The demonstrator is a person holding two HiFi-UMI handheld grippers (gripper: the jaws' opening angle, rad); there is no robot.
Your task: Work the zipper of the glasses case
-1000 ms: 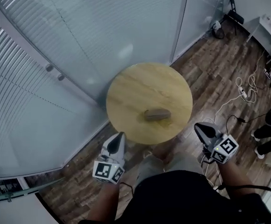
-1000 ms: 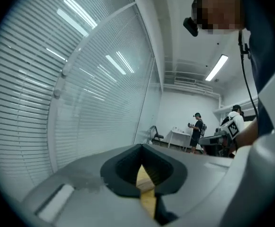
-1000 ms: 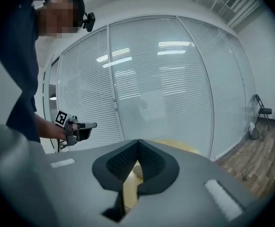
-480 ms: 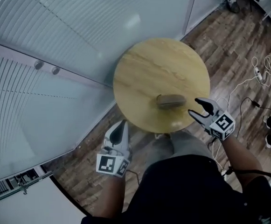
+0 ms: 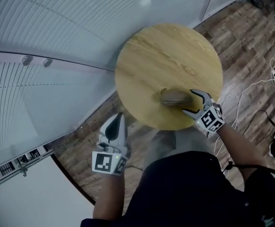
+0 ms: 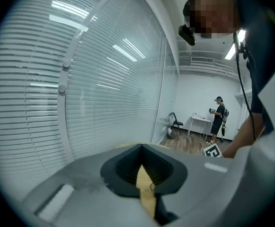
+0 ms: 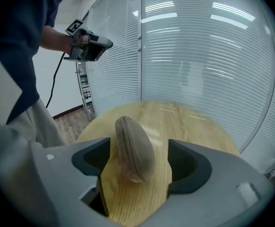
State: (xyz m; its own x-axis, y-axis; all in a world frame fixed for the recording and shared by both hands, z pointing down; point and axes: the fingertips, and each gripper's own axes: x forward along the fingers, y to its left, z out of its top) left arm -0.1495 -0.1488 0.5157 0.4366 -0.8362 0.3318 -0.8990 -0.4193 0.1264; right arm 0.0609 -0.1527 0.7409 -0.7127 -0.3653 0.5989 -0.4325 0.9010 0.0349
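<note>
The grey-brown oval glasses case [image 5: 174,97] lies zipped shut on the round wooden table [image 5: 165,56], near its front edge. My right gripper [image 5: 194,102] is open at the case's right end. In the right gripper view the case [image 7: 133,145] sits between the two fingers of the right gripper [image 7: 139,162]; the pads stand clear of its sides. Its jaws have just been opening. My left gripper [image 5: 114,129] hangs shut off the table's lower left edge, away from the case. In the left gripper view the left gripper [image 6: 142,150] shows closed fingertips and a sliver of table [image 6: 146,188].
A glass wall with blinds [image 5: 80,32] curves round the table's far and left sides. Wooden floor [image 5: 251,46] with white cables [image 5: 274,74] lies to the right. In the left gripper view a person [image 6: 217,119] stands by a far desk, near a chair [image 6: 175,124].
My right gripper came down from beside the table to the case's right end and went from shut to wide open. The left gripper stayed shut, shifting a little beside the table.
</note>
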